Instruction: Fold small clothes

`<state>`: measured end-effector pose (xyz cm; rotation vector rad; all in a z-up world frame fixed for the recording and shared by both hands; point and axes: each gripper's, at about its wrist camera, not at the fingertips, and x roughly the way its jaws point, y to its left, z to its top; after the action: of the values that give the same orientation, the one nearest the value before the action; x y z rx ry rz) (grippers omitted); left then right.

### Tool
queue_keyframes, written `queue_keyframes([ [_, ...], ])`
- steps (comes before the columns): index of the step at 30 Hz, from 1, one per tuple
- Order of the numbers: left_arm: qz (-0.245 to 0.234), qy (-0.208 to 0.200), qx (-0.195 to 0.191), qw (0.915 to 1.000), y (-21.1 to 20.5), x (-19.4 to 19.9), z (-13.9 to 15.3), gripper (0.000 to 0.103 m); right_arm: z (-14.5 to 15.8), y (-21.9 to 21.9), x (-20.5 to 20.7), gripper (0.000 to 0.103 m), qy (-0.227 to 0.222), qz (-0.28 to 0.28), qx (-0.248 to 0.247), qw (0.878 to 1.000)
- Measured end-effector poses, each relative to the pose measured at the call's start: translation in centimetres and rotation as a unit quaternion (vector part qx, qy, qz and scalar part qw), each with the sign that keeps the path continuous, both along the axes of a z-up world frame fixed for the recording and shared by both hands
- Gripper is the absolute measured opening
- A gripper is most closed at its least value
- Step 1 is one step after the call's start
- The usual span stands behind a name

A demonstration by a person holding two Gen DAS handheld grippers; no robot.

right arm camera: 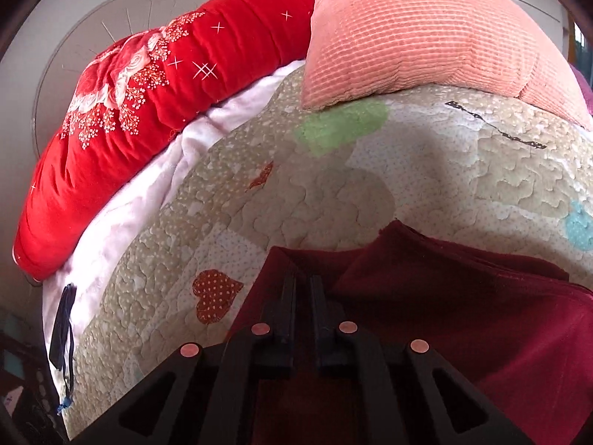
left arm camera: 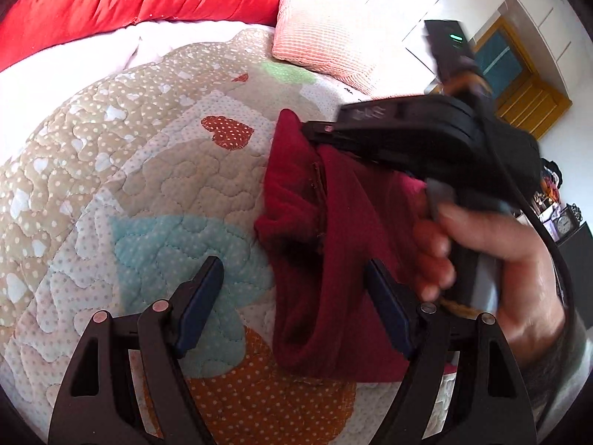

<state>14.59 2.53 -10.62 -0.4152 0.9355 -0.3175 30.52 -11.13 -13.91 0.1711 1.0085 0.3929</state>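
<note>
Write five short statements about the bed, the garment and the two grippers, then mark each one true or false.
1. The dark red garment lies on a quilt patterned with hearts. True.
2. The left gripper has its jaws clamped shut. False: they stand wide apart, with one finger against the garment's edge.
3. The right gripper has its jaws closed at the garment's edge. True.
4. The pillow at the head of the bed is green. False: it is salmon pink and ribbed.
5. A red blanket with white flowers lies bunched beyond the quilt. True.
</note>
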Motion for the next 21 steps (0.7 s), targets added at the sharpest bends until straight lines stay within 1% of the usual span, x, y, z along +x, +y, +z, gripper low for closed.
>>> queue_keyframes([
  [2, 0.001, 0.001, -0.002, 1.0, 0.1, 0.0, 0.0, 0.079, 1.5, -1.9, -1.9, 0.012, -0.03, -0.003, 0.011, 0.999],
  [3, 0.001, 0.001, -0.004, 1.0, 0.1, -0.1, 0.0, 0.079, 2.2, -3.0, -2.6, 0.016, -0.045, -0.012, 0.005, 0.999],
  [5, 0.003, 0.0, -0.002, 1.0, 0.0, 0.5, -0.2, 0.079, 2.9, -5.4, -3.4, 0.016, -0.066, -0.04, -0.012, 0.997],
  [6, 0.003, -0.001, 0.001, 1.0, -0.1, 0.4, -0.2, 0.079, 2.9, -6.4, -3.2, 0.016, -0.064, -0.048, -0.014, 0.997],
  [8, 0.003, -0.004, 0.008, 1.0, -0.3, 0.5, -0.3, 0.079, 1.9, -7.7, -2.3, 0.016, -0.04, -0.062, -0.02, 0.997],
  [11, 0.003, -0.007, 0.015, 0.9999, -0.6, 0.6, -0.4, 0.079, -1.1, -7.6, -0.5, 0.016, -0.002, -0.075, -0.03, 0.997],
  [12, 0.002, -0.007, 0.016, 0.9998, -0.7, 0.8, -0.5, 0.079, -1.8, -7.6, -0.2, 0.016, -0.002, -0.077, -0.032, 0.996],
  [13, 0.002, -0.008, 0.017, 0.9998, -0.8, 0.8, -0.6, 0.079, -1.8, -7.5, -0.1, 0.016, -0.011, -0.081, -0.031, 0.996],
  [16, 0.001, -0.009, 0.02, 0.9998, -1.0, 1.1, -0.8, 0.079, -0.5, -8.4, -0.8, 0.016, -0.011, -0.078, -0.017, 0.997],
  [18, 0.001, -0.009, 0.022, 0.9997, -1.1, 1.2, -0.8, 0.079, 1.1, -10.3, -2.6, 0.016, -0.031, -0.083, -0.013, 0.996],
  [19, 0.001, -0.009, 0.021, 0.9997, -1.0, 1.3, -0.8, 0.079, 1.8, -11.6, -3.8, 0.016, -0.044, -0.089, -0.019, 0.995],
  [21, 0.001, -0.008, 0.019, 0.9998, -1.1, 1.3, -0.8, 0.079, 2.8, -14.8, -6.1, 0.016, -0.063, -0.124, -0.068, 0.988],
])
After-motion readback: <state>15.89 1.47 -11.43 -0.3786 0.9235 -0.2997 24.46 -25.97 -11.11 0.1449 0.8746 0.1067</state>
